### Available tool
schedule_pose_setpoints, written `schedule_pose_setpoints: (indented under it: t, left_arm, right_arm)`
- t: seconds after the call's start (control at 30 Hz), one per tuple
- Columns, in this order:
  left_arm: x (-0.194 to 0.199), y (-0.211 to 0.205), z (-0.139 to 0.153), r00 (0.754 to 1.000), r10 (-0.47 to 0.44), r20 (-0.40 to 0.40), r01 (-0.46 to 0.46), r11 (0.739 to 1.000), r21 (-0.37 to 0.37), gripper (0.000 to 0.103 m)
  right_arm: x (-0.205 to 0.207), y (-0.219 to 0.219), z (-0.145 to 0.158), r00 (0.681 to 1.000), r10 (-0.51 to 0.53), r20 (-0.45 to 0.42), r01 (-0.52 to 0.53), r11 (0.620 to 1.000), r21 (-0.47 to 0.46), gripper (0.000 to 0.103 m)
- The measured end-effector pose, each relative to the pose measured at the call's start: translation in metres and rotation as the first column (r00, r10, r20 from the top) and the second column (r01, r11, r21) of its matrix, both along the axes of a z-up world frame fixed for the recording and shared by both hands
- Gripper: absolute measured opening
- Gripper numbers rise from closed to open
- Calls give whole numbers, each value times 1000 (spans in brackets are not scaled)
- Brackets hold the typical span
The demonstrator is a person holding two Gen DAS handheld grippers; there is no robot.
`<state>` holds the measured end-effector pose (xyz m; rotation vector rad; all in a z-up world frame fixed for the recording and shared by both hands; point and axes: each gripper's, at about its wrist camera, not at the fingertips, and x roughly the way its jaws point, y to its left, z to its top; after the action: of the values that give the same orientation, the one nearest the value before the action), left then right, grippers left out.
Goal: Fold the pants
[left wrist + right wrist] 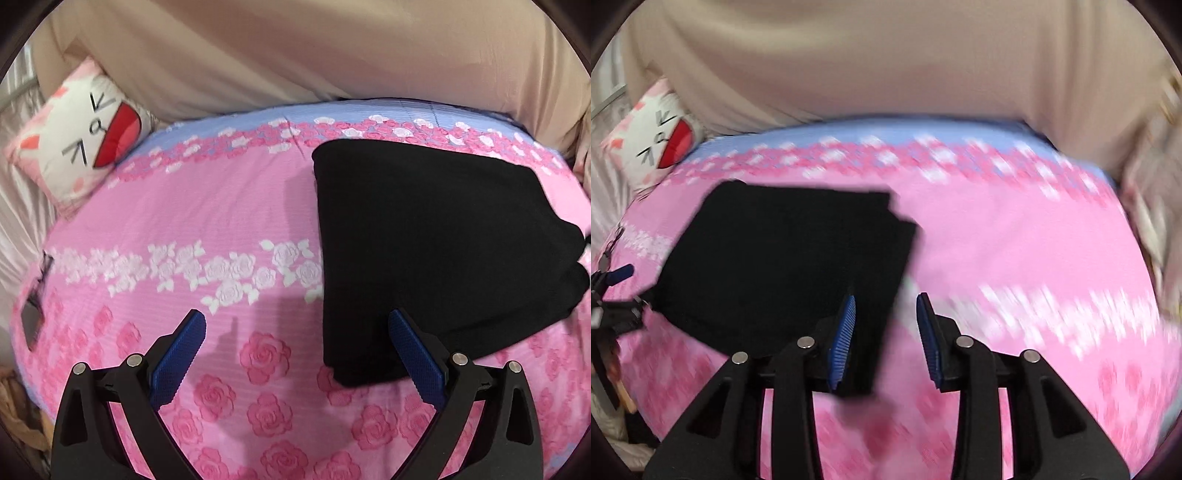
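Black pants (424,251) lie folded into a compact stack on the bed's pink rose-print cover (221,221), toward its far half, near the beige curtain (295,48). My left gripper (297,332) hangs above the stack's near corner, jaws wide apart and empty. My right gripper (886,317) is over the stack's other edge, jaws partly apart, nothing clamped; that view is motion-blurred. A cat-face pillow (77,144) sits at the far corner.

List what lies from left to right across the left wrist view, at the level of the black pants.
Cat-face pillow → bare stretch of pink rose bedspread → folded black pants, lying flat on the bedspread.
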<state>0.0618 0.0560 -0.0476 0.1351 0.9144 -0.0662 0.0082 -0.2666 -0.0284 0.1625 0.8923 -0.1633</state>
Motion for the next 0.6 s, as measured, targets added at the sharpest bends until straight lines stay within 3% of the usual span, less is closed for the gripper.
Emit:
schedule_pose_setpoints:
  t: [0.13,0.23,0.3,0.37,0.47,0.6]
  left_arm:
    - [-3,8,-7,998,-10,-67,4,996,-87,98]
    - [-5,6,-17,994,-19,-111,5,991,-131,98]
    - [-5,2,-23,992,-21,-127,4,991,-132,98]
    - [-3,-3,-30,989,-26,-146,6,991,-136,98]
    - [1,-7,-35,988,-18,-156,-5,989,-147,98]
    - [5,-10,-38,990,-37,-137,20,992,-126,98]
  right_arm:
    - [-33,-20,-20,998,-56,-42,59,996,74,34]
    - [-43,-13,-27,999,-22,-40,26,994,110,34]
    - [-40,-3,-28,999,20,-31,-16,992,127,40]
    - [-35,11,-26,998,63,-11,-61,992,110,64]
    - [-28,28,-27,993,118,-2,-118,991,65,65]
    - [-25,35,-46,989,121,-82,-123,992,-28,64]
